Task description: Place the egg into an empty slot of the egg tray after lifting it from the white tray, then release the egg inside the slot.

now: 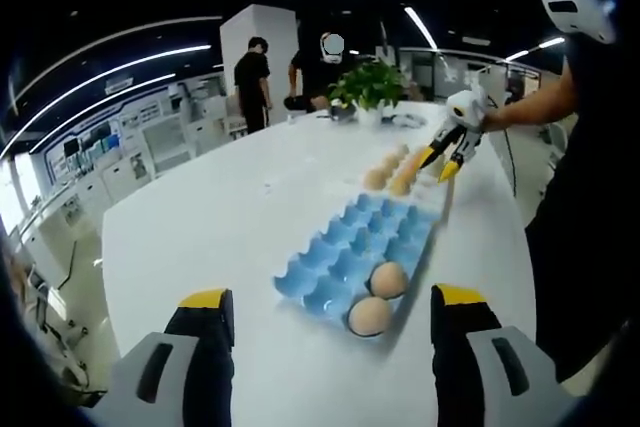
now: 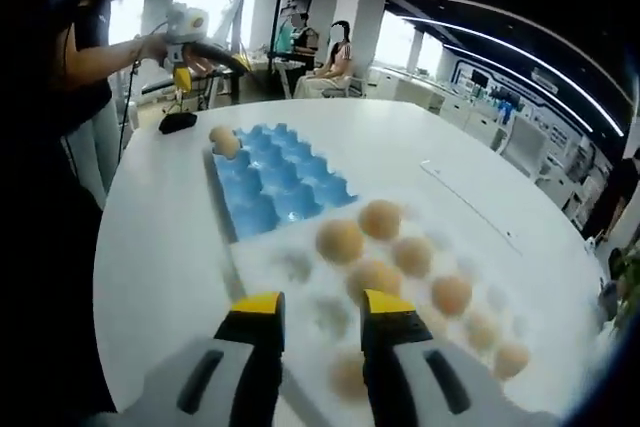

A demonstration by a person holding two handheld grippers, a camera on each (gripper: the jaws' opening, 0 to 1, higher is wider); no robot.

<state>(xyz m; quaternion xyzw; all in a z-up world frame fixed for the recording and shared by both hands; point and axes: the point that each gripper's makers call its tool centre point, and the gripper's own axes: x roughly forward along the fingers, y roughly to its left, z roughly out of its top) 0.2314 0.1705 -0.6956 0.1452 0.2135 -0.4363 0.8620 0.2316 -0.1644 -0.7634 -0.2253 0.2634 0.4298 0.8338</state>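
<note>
While the left gripper (image 1: 318, 312) hangs over the near end of the white table (image 1: 200, 227) with its jaws wide apart and nothing between them, the blue egg tray (image 1: 360, 247) lies just ahead of it. Two brown eggs (image 1: 379, 297) sit in the slots at the near end of this tray; the other slots are bare. Beyond the blue tray, several eggs rest on the white tray (image 1: 395, 172), and the right gripper shows above them in the left gripper view. A green plant (image 1: 370, 82) stands at the far end of the table, and two people stand behind it.

From the right gripper view, the right gripper (image 2: 315, 312) is low over the white tray (image 2: 300, 277), its jaws a little apart and holding nothing. One egg (image 2: 349, 377) lies between and just under them, but I cannot tell if they touch it. More eggs lie to the right.
</note>
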